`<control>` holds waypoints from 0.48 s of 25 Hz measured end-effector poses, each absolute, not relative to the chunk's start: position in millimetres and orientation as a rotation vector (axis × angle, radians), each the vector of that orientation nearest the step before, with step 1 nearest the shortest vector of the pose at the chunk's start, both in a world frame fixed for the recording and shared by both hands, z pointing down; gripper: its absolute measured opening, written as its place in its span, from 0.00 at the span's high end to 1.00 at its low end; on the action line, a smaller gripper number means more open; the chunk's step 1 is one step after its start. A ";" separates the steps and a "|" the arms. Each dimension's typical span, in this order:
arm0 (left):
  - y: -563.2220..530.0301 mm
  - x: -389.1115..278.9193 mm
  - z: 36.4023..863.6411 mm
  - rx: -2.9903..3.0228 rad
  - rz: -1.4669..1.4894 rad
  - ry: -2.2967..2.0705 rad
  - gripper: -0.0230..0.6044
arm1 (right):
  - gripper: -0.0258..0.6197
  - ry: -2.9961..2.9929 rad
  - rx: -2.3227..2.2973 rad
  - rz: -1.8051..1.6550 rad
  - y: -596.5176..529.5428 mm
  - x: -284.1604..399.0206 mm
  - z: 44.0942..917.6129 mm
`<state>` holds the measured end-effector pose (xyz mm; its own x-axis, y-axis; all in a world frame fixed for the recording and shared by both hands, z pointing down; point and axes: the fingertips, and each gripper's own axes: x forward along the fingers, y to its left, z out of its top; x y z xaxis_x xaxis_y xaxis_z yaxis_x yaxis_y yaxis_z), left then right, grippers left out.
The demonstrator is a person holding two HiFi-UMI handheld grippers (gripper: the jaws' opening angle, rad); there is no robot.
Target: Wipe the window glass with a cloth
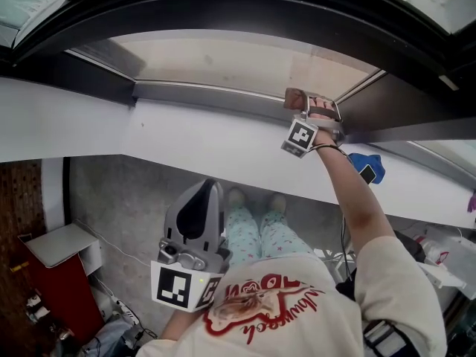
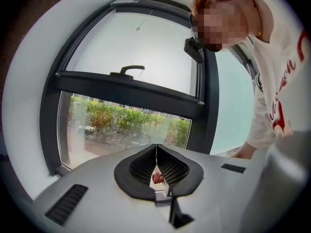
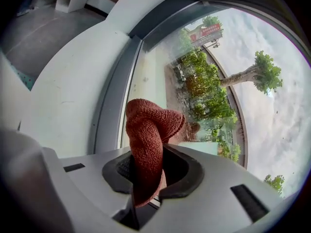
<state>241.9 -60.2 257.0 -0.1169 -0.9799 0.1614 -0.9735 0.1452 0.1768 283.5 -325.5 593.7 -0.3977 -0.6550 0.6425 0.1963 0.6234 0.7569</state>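
Our right tool (image 3: 145, 178) is clamped on the rust-red cloth (image 3: 148, 130), right up at the window glass (image 3: 209, 81). It looks soft, light and floppy, so a bunched fold grips best. The left tool (image 2: 156, 171) hangs closed, empty.

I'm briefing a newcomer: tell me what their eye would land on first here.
The rust-red cloth stands out first, bunched and clamped in the right gripper, which the person holds at arm's length against the window glass, near its frame. Next comes the left gripper, jaws together, held close to the person's body and well away from the glass.
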 end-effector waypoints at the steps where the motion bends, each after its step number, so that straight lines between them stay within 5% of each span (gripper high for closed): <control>1: -60.7 242.2 258.5 1.907 -0.044 -2.186 0.93 | 0.82 -1.745 0.371 -0.968 -326.3 283.5 596.6; 12: -50.7 252.8 295.2 1.809 -0.050 -2.159 0.93 | 0.82 -1.670 0.322 -0.870 -330.5 297.5 652.4</control>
<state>252.8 -50.7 295.2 -0.1447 -0.9642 0.2222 -0.9530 0.1962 0.2310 297.5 -330.5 652.4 -0.2949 -0.6256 0.7223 0.2332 0.6859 0.6893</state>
